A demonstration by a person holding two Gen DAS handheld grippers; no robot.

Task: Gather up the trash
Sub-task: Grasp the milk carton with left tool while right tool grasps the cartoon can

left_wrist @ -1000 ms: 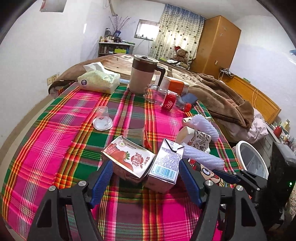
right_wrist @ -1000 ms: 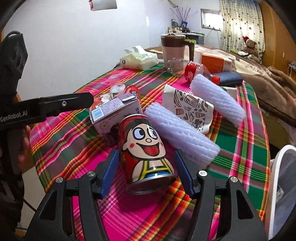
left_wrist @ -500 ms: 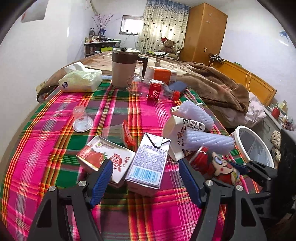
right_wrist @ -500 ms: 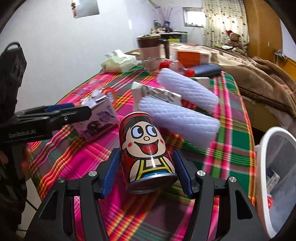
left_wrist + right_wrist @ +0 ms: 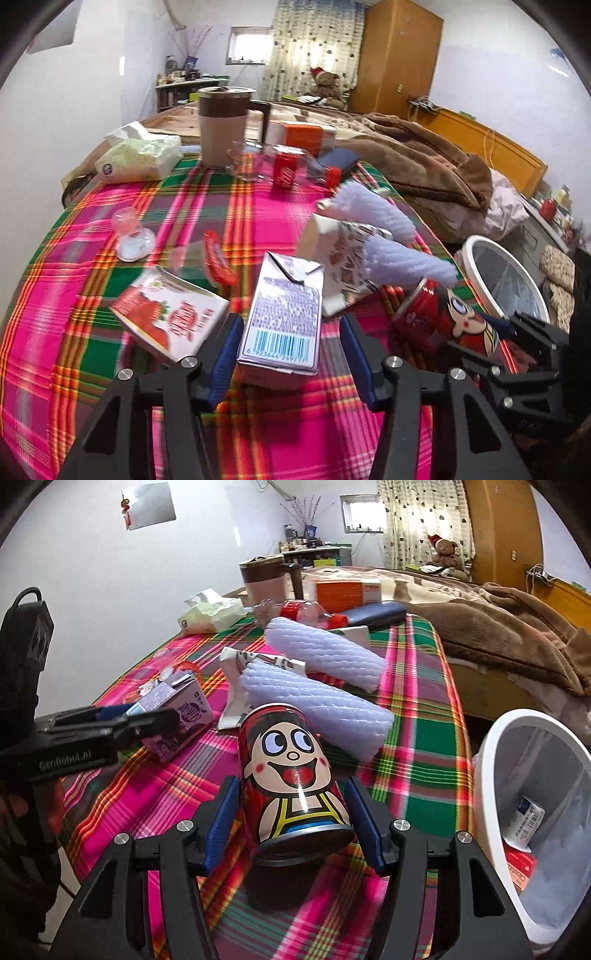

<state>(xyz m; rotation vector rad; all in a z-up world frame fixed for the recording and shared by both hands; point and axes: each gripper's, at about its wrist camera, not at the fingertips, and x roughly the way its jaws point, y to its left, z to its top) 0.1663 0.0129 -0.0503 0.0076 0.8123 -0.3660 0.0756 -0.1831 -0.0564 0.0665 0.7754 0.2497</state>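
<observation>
**Plaid desk, two pieces of trash bracketed**

Red cartoon can (image 5: 295, 782) sits clenched in the right claw (image 5: 293, 806), tipped with its base toward the camera, both blue pads against its sides; it looks lifted clear of the plaid desk (image 5: 417, 716), probably so it can swing to the white bin (image 5: 491, 760) just right of the desk edge. The left claw (image 5: 288, 354) straddles the purple carton (image 5: 282, 314), which lies on the desk beside the strawberry carton (image 5: 170, 317). Its jaws have just been closing with that carton between them: the left pad touches, a gap shows at the right, so it is not yet gripped.

Only the right wrist view looks into the bin, showing packets already inside. Only the left wrist view shows the carton's barcode face and the gap.
</observation>
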